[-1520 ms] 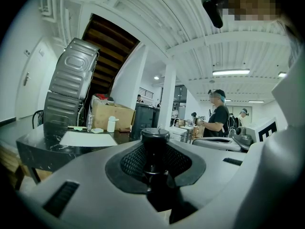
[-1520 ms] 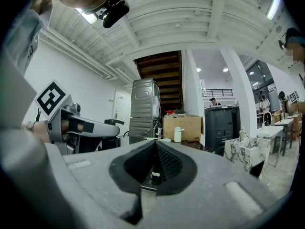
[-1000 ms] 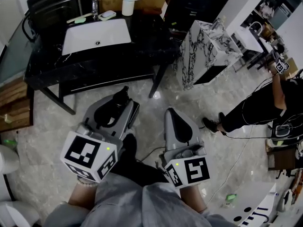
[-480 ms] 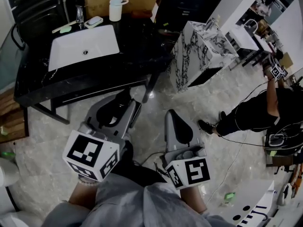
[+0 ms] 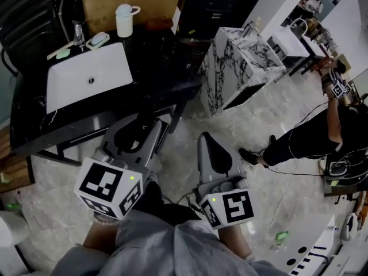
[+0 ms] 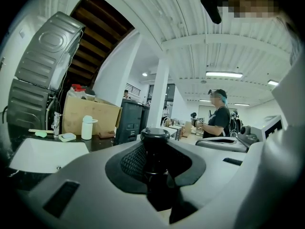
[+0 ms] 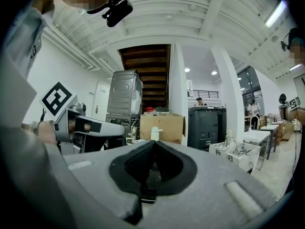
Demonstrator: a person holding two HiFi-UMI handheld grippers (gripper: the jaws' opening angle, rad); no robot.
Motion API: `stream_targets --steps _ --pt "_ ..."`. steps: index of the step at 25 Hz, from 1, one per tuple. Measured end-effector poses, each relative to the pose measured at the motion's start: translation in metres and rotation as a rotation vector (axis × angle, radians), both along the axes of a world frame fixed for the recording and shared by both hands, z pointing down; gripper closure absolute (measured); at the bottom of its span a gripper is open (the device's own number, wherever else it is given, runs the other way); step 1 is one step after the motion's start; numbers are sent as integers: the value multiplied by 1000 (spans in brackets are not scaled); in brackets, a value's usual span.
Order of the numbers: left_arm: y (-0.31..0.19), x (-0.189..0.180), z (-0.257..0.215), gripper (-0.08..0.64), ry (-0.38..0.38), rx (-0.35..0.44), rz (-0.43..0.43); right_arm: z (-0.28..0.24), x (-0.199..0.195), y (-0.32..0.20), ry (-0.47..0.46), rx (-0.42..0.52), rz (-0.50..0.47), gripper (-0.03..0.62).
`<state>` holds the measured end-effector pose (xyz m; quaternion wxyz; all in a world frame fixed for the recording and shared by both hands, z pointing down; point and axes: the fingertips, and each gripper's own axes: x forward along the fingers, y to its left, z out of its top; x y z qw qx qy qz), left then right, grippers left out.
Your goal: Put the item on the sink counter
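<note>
Head view: the left gripper (image 5: 141, 132) holds a black bottle (image 5: 145, 118) close to the near edge of the black sink counter (image 5: 167, 62). The right gripper (image 5: 208, 142) is just to its right.

Left gripper view: the jaws are clamped on the upright black bottle. A white cup (image 6: 86, 127) stands on the counter, far left.

Right gripper view: the jaws are pressed together with nothing between them.

No readable text or labels, apparently, anywhere.
</note>
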<state>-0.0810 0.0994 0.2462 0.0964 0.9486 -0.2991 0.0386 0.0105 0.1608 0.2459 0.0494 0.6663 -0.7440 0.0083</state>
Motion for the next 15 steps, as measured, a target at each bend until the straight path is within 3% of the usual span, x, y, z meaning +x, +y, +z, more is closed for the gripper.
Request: stream_targets --steps 15 --pt "-97 19 1 462 12 18 -1 0 16 -100 13 5 -13 595"
